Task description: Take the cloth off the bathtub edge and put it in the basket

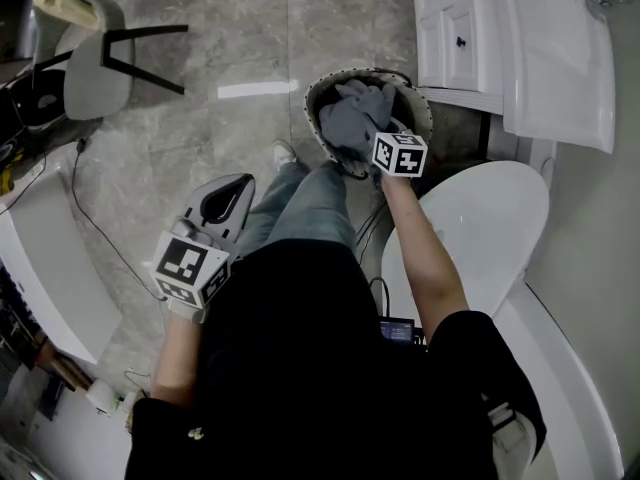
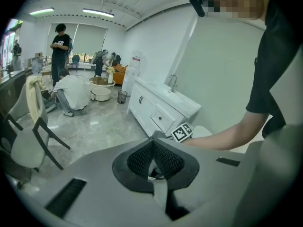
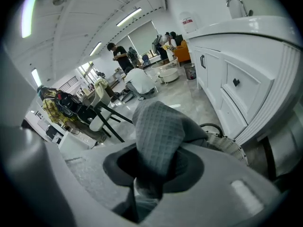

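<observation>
Cloth (image 3: pixel 158 126) pinched in right tool (image 3: pixel 150 171), within basket (image 1: pixel 311 100) rim.

A diamond-quilted pattern is shown on the soft grey cloth (image 3: pixel 158 126). The round woven basket (image 3: pixel 230 146) is coloured pale cream, and grey marbling is seen across the glossy floor tiles (image 1: pixel 240 28).

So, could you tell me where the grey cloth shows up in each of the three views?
Head view: grey cloth top centre, within the basket's rim.
Left gripper view: not in it.
Right gripper view: centre, clamped between the jaws.
Shared landmark: the white cabinet, seen in all three.
</observation>
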### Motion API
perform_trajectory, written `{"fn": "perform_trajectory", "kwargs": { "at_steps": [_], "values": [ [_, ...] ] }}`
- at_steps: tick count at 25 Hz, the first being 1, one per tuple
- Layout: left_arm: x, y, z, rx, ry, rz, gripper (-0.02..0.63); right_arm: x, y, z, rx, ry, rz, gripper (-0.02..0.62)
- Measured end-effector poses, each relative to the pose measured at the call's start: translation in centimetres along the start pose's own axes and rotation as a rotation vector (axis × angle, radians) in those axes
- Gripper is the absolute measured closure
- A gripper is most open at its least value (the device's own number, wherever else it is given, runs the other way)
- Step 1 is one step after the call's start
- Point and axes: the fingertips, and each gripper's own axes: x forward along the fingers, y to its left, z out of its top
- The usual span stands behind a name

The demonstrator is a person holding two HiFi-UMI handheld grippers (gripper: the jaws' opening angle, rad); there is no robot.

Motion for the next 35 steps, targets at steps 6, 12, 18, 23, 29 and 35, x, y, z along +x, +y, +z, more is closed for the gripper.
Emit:
{"fn": "perform_trajectory", "kwargs": {
  "at_steps": [6,12,18,23,29,35],
  "values": [
    [0.3,1.1,-3.0,-0.027,0.041,0.001,0.594,5.0,-1.8,-3.4,0.014,0.056,-0.032,0.497],
    [0.4,2.5,-6.1,-0.057,0.074,-0.003,0.594,9.5,-3.7,-6.8,0.029,0.122,-0.090,0.494],
    [0.6,3.0,-9.0,-0.089,0.125,-0.020,0.594,13.0,-5.5,-9.6,0.072,0.190,-0.141,0.489],
    [0.2,4.2,-10.7,-0.105,0.151,0.023,0.594,15.5,-7.0,-11.8,0.101,0.233,-0.177,0.483],
    [-0.1,4.5,-12.8,-0.117,0.185,0.029,0.594,17.5,-8.6,-14.7,0.128,0.294,-0.220,0.459],
    [-0.1,4.6,-13.8,-0.117,0.203,0.021,0.594,17.9,-9.5,-15.2,0.160,0.276,-0.240,0.442]
  ]
}}
